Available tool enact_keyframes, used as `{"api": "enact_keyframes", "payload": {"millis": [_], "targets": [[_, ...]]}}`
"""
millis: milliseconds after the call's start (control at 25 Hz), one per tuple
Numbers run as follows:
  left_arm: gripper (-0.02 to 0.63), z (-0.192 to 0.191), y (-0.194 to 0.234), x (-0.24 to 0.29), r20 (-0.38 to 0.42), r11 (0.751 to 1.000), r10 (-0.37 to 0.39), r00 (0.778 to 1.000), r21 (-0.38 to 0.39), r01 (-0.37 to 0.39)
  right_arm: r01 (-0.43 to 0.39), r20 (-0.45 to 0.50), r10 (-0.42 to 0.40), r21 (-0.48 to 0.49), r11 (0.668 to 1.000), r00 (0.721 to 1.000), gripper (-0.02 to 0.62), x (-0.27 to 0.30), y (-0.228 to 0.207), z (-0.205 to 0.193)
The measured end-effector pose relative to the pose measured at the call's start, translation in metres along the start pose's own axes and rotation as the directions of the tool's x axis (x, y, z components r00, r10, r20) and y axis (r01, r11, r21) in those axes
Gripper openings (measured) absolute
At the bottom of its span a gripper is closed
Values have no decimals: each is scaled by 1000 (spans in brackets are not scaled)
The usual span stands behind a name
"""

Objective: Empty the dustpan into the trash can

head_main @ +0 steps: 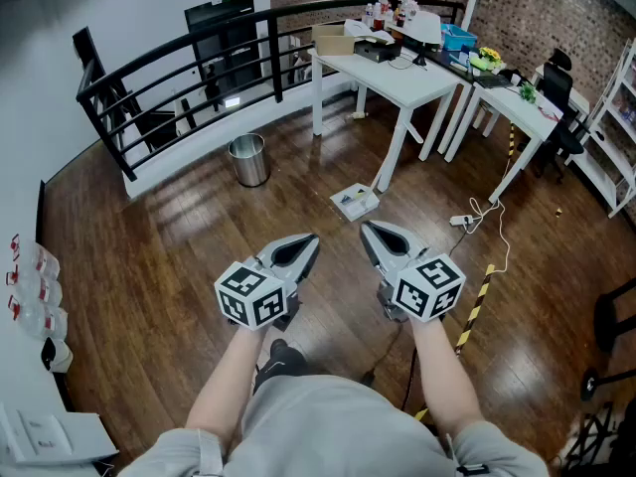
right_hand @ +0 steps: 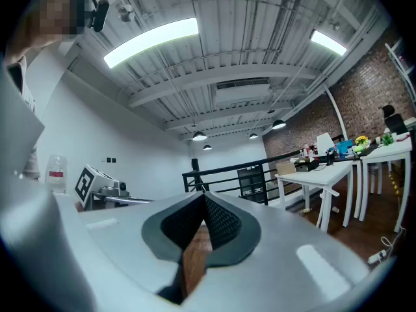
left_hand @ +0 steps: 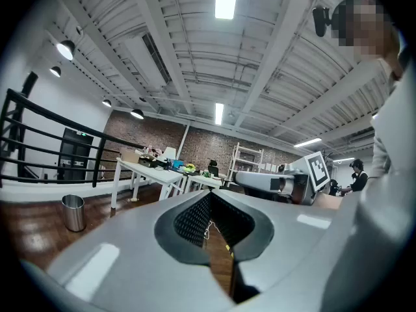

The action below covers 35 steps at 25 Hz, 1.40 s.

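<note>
A silver trash can (head_main: 247,159) stands on the wooden floor by the curved black railing; it also shows in the left gripper view (left_hand: 73,212). A flat pale dustpan (head_main: 355,202) with small bits on it lies on the floor beside a white table leg. Well short of both and over the floor, my left gripper (head_main: 309,240) and right gripper (head_main: 367,229) hang side by side. Both point level. Each has its jaws together with nothing held (left_hand: 209,194) (right_hand: 203,197). The right gripper's body (left_hand: 286,181) shows in the left gripper view.
White tables (head_main: 397,78) loaded with clutter stand at the back right. A power strip with a white cable (head_main: 465,220) and a yellow-black striped bar (head_main: 477,301) lie on the floor to the right. A black railing (head_main: 169,78) curves along the back left.
</note>
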<state>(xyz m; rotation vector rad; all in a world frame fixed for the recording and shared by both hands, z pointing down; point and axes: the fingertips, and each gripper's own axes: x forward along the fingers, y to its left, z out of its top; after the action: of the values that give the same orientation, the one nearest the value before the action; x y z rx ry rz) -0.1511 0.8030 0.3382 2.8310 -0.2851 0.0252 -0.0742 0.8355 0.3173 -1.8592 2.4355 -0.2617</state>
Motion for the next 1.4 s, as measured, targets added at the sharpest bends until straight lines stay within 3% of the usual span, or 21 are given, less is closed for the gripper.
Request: {"api": "enact_keyframes", "payload": {"millis": [400, 680, 1040, 1400], "targets": [[3, 18, 57, 59, -10, 998, -62, 998, 5, 62, 56, -19, -56, -6, 998, 998, 0, 53, -55, 4], [3, 38, 137, 127, -35, 992, -124, 992, 14, 124, 127, -18, -127, -9, 992, 992, 0, 127, -126, 14], [3, 76, 251, 207, -105, 975, -222, 969, 6, 224, 236, -39, -235, 9, 972, 971, 0, 239, -214, 37], [3, 83, 310, 287, -98, 960, -281, 955, -39, 279, 345, -76, -344, 7, 938, 936, 0, 270, -293, 41]]}}
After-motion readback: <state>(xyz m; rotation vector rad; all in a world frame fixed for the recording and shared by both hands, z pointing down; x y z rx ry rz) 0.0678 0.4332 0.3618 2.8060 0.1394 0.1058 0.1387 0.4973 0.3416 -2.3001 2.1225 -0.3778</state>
